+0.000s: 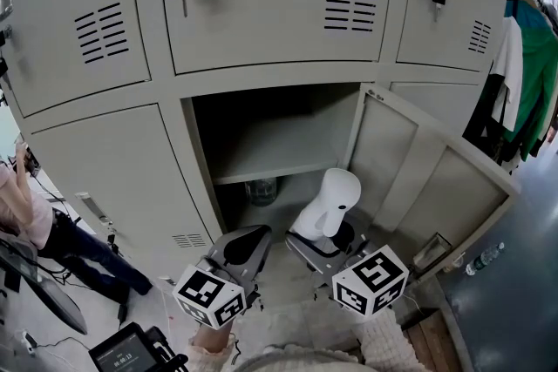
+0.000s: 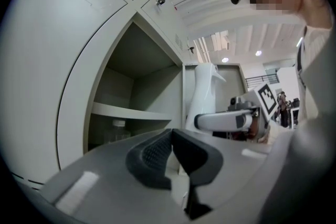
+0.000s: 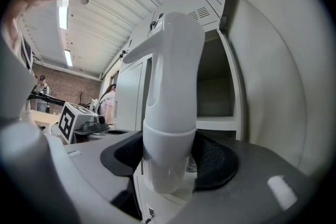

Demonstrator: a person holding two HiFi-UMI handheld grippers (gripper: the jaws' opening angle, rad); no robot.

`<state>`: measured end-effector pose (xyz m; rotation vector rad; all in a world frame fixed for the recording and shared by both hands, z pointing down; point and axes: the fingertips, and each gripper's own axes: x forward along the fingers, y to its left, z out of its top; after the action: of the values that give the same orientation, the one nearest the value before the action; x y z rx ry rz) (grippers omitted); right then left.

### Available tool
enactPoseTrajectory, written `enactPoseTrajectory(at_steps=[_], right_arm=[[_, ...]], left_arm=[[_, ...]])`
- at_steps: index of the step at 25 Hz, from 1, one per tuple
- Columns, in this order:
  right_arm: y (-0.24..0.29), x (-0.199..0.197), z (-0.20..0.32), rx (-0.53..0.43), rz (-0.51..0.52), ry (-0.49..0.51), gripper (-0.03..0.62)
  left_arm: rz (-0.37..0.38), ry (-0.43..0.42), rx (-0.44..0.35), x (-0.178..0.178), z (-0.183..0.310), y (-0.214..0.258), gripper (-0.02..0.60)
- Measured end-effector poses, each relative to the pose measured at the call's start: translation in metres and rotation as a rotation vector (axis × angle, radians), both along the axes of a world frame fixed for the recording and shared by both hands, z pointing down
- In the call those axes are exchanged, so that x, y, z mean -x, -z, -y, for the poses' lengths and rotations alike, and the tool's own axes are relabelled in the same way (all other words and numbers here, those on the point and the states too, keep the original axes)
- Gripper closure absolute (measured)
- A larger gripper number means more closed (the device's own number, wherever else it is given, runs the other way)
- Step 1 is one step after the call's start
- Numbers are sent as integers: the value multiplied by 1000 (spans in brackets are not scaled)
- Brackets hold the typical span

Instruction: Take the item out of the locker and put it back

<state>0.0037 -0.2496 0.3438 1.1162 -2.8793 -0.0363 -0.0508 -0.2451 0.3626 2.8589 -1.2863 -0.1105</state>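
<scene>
right tongs (image 3: pixel 169 161) clamped on white bottle (image 3: pixel 173 76), left tongs (image 2: pixel 171 138) closed and empty, both before open locker (image 1: pixel 279 154), clear jar (image 1: pixel 261 190) inside

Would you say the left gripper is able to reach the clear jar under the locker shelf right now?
Probably yes: the locker door stands open and nothing lies between the left gripper and the clear jar, though its jaws are shut.

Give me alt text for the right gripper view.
The right gripper holds a white bottle upright between its jaws, before the open locker compartment. A shelf crosses the compartment; the locker door fills the right side.
</scene>
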Motion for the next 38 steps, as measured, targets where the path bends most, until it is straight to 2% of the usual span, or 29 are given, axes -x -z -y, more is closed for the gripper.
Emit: enactPoseTrajectory(at_steps=[14,38], right_arm=[[12,0,8,-26,-24,-4,312],[62,38,77,2,-132,79,312]], left_arm=[[-5,12,5,1,4,1,574],[-64,41,3,25,11,8,574]])
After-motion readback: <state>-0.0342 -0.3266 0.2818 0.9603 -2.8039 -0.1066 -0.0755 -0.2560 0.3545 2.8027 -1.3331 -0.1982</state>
